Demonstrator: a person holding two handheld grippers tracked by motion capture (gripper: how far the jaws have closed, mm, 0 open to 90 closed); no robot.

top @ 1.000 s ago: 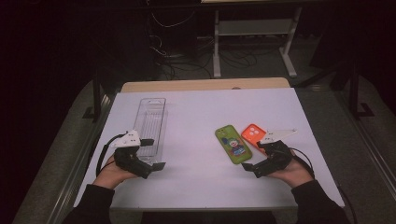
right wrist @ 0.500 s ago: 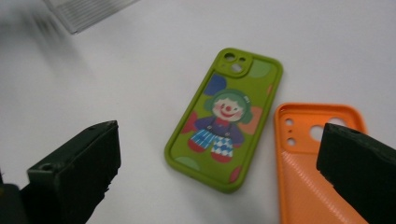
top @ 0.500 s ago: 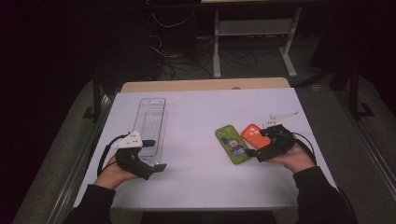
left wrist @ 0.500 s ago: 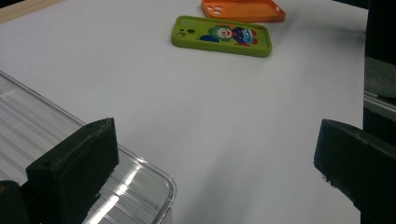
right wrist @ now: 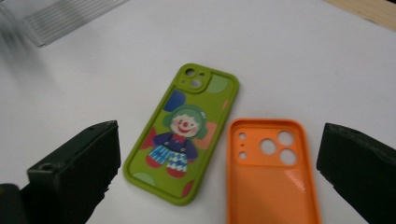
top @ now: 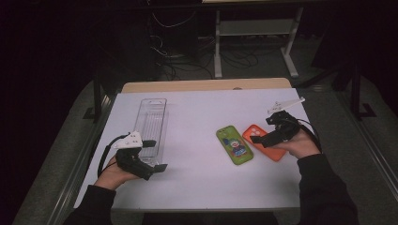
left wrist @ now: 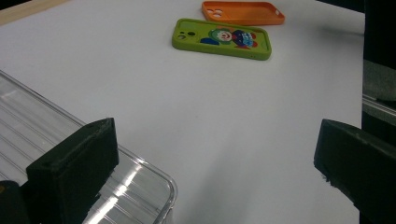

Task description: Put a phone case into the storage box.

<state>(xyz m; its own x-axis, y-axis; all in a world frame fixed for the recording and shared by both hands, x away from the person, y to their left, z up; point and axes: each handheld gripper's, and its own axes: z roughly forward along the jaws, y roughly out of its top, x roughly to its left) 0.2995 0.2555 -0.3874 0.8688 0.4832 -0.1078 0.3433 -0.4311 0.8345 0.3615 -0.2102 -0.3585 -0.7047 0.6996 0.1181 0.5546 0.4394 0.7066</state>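
A green phone case (top: 234,145) (right wrist: 183,130) (left wrist: 222,38) with a clown picture lies flat on the white table (top: 202,187). Just to its right lies an orange phone case (top: 261,138) (right wrist: 271,177) (left wrist: 243,11), hollow side up. My right gripper (top: 254,140) (right wrist: 219,182) hovers open over the orange case, its jaws wide apart, with nothing between them. A clear plastic tray (top: 153,124) (left wrist: 60,154) stands at the left. My left gripper (top: 156,155) (left wrist: 215,182) rests open at the tray's near end, one jaw over the tray's corner.
A wooden strip (top: 206,86) runs along the table's far edge. Beyond it are a metal stand (top: 256,33) and cables (top: 187,61) on a dark floor. Open white tabletop lies between the tray and the cases.
My right gripper has moved forward and left, from beside the orange case to above it. The left gripper has barely shifted.
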